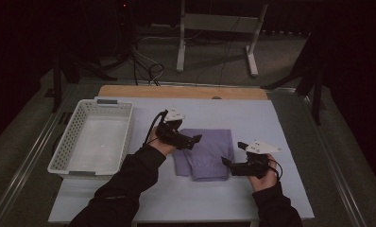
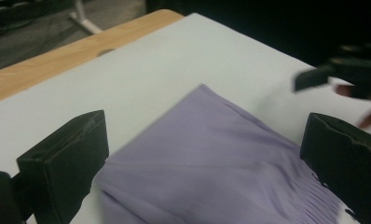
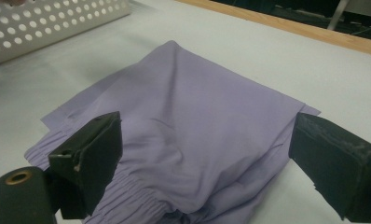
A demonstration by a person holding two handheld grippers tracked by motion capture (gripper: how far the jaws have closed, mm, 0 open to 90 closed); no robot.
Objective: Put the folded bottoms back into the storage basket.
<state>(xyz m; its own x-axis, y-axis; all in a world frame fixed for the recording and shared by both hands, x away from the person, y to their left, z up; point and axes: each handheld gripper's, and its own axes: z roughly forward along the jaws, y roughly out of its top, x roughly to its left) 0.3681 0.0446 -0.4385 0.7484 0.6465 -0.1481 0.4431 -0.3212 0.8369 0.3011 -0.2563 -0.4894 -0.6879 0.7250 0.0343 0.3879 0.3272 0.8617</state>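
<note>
1. Your left gripper (image 1: 194, 140) has its jaws spread wide and holds nothing; in the left gripper view they frame the near-left side of the folded lilac garment (image 2: 221, 168), just above it.
2. Your right gripper (image 1: 226, 162) is likewise wide apart and empty, its jaws straddling the garment's elastic-waist end in the right gripper view. It sits at the cloth's right edge, pointing left toward the other gripper.
3. The garment (image 1: 205, 152) lies flat near the middle of the pale table cover (image 1: 280, 123), folded into a rough square with the gathered waistband toward you. Coming at it from opposite sides looks meant for a two-sided pickup or another fold, so the stack does not slump open.
4. The white perforated basket (image 1: 89, 137) stands empty to the left, well apart from the cloth; I judge it the likely destination.
5. Nothing lies between the garment and the basket. The basket's near wall is what you would have to clear, and your left forearm (image 1: 129, 179) crosses that stretch of table.
6. Beyond the table's wooden edge (image 1: 176, 91) are stand legs and cables on the floor, out of your way.
</note>
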